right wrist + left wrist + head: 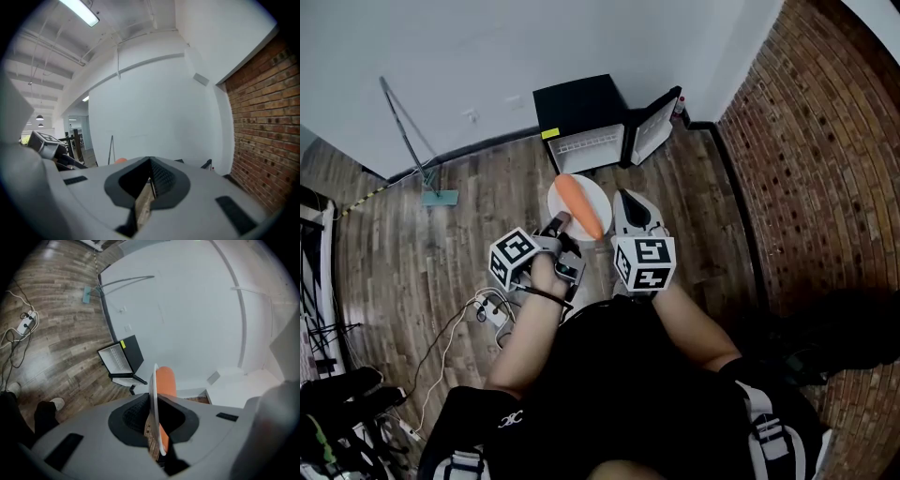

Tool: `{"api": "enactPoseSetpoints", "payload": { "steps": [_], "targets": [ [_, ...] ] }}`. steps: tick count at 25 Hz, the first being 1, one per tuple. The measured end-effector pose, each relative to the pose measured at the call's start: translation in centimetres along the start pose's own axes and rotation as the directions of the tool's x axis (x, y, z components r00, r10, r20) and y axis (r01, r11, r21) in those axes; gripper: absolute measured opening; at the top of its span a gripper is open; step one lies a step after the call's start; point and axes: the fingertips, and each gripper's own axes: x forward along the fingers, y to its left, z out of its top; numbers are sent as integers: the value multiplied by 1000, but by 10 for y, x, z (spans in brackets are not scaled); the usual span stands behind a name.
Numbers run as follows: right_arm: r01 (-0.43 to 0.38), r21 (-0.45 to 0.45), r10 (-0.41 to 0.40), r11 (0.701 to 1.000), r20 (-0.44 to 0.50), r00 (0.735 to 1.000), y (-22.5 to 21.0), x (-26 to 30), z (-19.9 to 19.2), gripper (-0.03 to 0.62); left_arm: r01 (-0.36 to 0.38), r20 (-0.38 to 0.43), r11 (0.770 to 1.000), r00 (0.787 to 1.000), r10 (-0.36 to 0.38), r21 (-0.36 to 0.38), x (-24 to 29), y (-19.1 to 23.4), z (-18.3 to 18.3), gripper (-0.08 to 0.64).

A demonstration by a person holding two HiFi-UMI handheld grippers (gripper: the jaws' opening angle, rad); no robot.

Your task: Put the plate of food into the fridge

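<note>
A small black fridge [581, 112] stands on the wooden floor [487, 202] against the white wall. Its door [654, 127] is swung open to the right, and the white inside faces the person. A mop [412, 141] leans on the wall at the left, a power strip [492, 311] with cables lies near the person's feet, and a brick wall [806, 141] closes the right side.

The plate [561, 195] is held in the air before the fridge, about level. The left gripper [557, 223] has its fingers closed on the near rim. The orange food [581, 206] lies across the plate, its long axis pointing roughly toward the fridge, a little slanted. The right gripper [628, 202] is just beside the plate, fingers together and holding nothing.
</note>
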Motion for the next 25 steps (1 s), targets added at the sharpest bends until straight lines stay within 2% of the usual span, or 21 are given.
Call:
{"api": "enactPoseSetpoints", "payload": {
  "steps": [8,15,21,25],
  "targets": [
    [-17,31,18,999,-15,1000,-25,16,4,6,13,15,999,1000,-13,34,22,-13,-1,31],
    [-24,61,28,998,-67,997,-82,47,-10,6,-45,-4,999,999,45,13,83,-13,-18,31],
    [-58,29,60,998,-87,994,-80,79,-8,6,-48,-18,999,999,48,-5,115,-11,5,31],
    [-36,-3,35,999,-90,995,-85,117,0,6,-27,-48,1000,998,27,-8,153,-20,35,31]
  ]
}}
